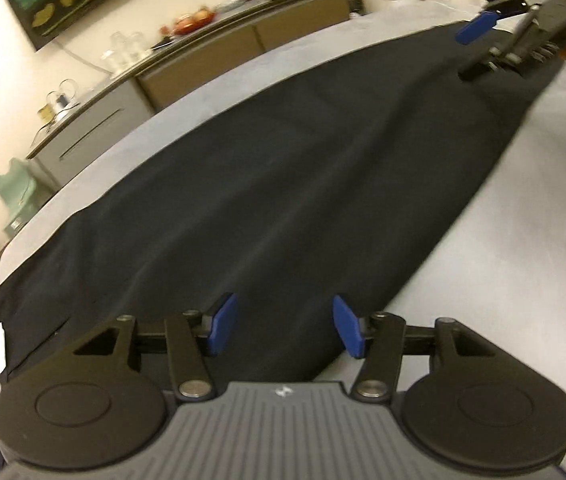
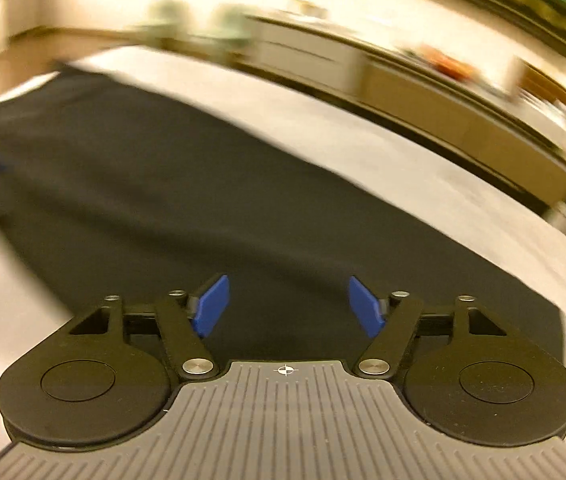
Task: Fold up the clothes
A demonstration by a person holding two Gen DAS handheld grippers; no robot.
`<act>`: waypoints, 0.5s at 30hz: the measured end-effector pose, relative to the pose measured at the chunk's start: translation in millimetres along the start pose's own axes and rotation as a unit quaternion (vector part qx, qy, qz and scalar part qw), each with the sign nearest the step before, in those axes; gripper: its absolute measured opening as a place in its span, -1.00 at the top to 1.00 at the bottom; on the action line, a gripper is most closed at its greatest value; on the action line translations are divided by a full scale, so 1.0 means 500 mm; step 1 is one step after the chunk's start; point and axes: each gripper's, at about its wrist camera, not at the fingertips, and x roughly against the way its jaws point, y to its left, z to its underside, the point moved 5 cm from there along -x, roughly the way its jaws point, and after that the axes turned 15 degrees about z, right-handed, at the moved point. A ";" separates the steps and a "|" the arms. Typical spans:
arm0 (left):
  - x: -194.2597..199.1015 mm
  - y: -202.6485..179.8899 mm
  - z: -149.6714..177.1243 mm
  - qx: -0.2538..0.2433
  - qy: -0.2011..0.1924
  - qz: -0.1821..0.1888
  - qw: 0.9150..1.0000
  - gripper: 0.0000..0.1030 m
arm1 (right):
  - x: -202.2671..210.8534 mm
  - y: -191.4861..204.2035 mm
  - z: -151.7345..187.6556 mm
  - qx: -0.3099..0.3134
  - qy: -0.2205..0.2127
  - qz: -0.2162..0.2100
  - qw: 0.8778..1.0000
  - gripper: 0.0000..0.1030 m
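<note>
So the black garment [image 1: 267, 200] lies stretched out long and flat on the grey table [image 1: 503, 260], right ahead of both tools. Left gripper [image 1: 285, 330] and right gripper [image 2: 289, 306] sit at opposite ends, both spread wide with nothing held, probably lined up to grab an end each.

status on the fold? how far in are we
Early to mid. Done: the black garment lies spread in a long flat strip on the grey table cover; whether it is already folded once, I cannot tell. In hand: nothing; the left gripper and right gripper are open, one at each end. Left: grip the ends and fold it shorter.
</note>
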 end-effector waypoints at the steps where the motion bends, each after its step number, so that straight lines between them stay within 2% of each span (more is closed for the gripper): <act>1: -0.006 -0.002 0.004 -0.006 0.003 0.002 1.000 -0.05 | 0.017 0.026 0.005 0.028 -0.015 -0.020 0.999 -0.44; 2: -0.013 -0.004 0.009 -0.012 0.005 0.003 1.000 -0.05 | 0.035 0.056 0.013 0.057 -0.032 -0.034 0.997 -0.43; 3: -0.019 -0.005 0.013 -0.018 0.008 0.005 1.000 0.05 | 0.049 0.084 0.023 0.086 -0.044 -0.049 0.994 -0.41; 4: -0.028 -0.005 0.013 -0.019 0.011 0.007 1.000 0.45 | 0.059 0.107 0.031 0.108 -0.050 -0.066 0.991 -0.34; 6: -0.040 0.007 0.011 -0.006 0.015 0.010 1.000 0.97 | 0.063 0.144 0.044 0.137 -0.055 -0.087 0.985 -0.23; 9: -0.032 0.047 -0.012 0.047 -0.020 0.027 0.998 0.99 | 0.023 0.162 0.027 0.148 -0.049 -0.086 0.984 -0.05; 10: -0.025 0.064 -0.022 0.069 -0.034 0.030 0.997 0.99 | 0.015 0.166 0.025 0.144 -0.042 -0.086 0.985 0.28; 11: -0.018 0.080 -0.030 0.090 -0.045 0.031 0.994 0.99 | 0.006 0.165 0.020 0.135 -0.034 -0.086 0.987 0.84; 12: -0.012 0.096 -0.038 0.110 -0.056 0.030 0.992 0.99 | -0.001 0.159 0.014 0.124 -0.029 -0.082 0.988 1.00; 15: 0.001 0.116 -0.056 0.118 -0.065 0.021 0.991 0.98 | 0.004 0.162 -0.009 0.092 -0.035 -0.068 0.993 1.00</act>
